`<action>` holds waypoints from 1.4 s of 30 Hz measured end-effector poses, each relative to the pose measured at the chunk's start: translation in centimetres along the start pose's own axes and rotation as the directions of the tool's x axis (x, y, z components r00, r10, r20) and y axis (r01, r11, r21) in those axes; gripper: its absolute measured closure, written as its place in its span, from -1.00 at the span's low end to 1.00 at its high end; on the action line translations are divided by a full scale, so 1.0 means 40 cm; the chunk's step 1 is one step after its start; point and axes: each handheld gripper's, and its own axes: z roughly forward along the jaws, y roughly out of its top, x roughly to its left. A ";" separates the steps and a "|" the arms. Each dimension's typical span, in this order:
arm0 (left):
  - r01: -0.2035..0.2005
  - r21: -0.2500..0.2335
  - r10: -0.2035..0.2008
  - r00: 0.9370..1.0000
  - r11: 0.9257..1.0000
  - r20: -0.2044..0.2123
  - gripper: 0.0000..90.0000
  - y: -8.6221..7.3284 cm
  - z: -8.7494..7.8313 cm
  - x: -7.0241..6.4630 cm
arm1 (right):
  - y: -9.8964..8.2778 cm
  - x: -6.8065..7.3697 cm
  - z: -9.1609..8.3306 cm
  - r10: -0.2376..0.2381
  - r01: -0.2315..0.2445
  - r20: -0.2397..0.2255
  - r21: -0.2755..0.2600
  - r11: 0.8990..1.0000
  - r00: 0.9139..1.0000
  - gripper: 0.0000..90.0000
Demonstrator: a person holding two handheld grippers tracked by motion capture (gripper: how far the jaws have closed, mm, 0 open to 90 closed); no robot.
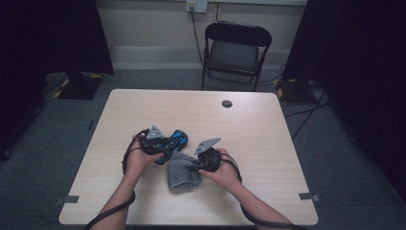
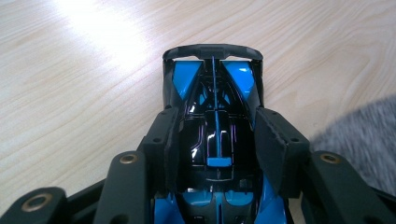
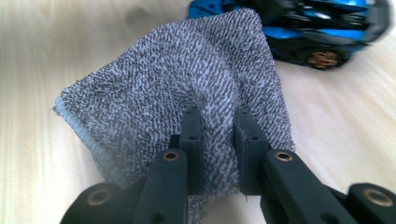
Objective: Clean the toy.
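Observation:
A blue and black toy car (image 2: pixel 212 107) sits on the wooden table (image 1: pixel 249 124), and my left gripper (image 2: pixel 215 144) is shut on its body, one pad on each side. From above, the car (image 1: pixel 174 140) sticks out to the right of the left gripper (image 1: pixel 160 143). A grey towel (image 3: pixel 187 79) lies bunched beside the car. My right gripper (image 3: pixel 217 135) is shut on a fold of that towel (image 1: pixel 182 172). The right gripper (image 1: pixel 207 155) sits at the towel's right edge, and the car (image 3: pixel 303 28) lies just beyond the cloth.
A round cable hole (image 1: pixel 227 103) marks the table's far side. A black folding chair (image 1: pixel 234 50) stands behind the table. Dark curtains hang at both sides, and cables trail on the grey floor at the right.

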 end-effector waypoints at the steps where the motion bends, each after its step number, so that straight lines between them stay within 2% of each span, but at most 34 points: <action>1: 0.000 0.000 0.000 1.000 1.000 0.000 0.15 0.000 0.000 0.000 | 0.001 0.006 0.005 -0.008 0.008 -0.005 0.001 1.000 1.000 0.70; 10: 0.000 0.000 0.000 1.000 1.000 0.001 0.15 0.000 0.000 0.001 | 0.018 0.047 0.042 -0.058 0.059 -0.051 0.010 0.998 0.997 0.70; 20: 0.008 -0.006 -0.008 1.000 1.000 0.000 0.15 -0.002 0.000 -0.001 | 0.036 0.077 0.095 -0.083 0.087 -0.085 0.042 0.995 0.993 0.70; 29: 0.006 -0.009 -0.006 1.000 1.000 0.000 0.15 -0.002 0.000 -0.001 | 0.049 0.070 0.111 -0.067 0.072 -0.082 0.055 0.996 0.994 0.70; 42: 0.000 -0.007 0.000 1.000 1.000 -0.001 0.15 -0.003 -0.001 0.000 | 0.044 0.038 0.102 -0.043 0.046 -0.055 0.059 0.997 0.998 0.70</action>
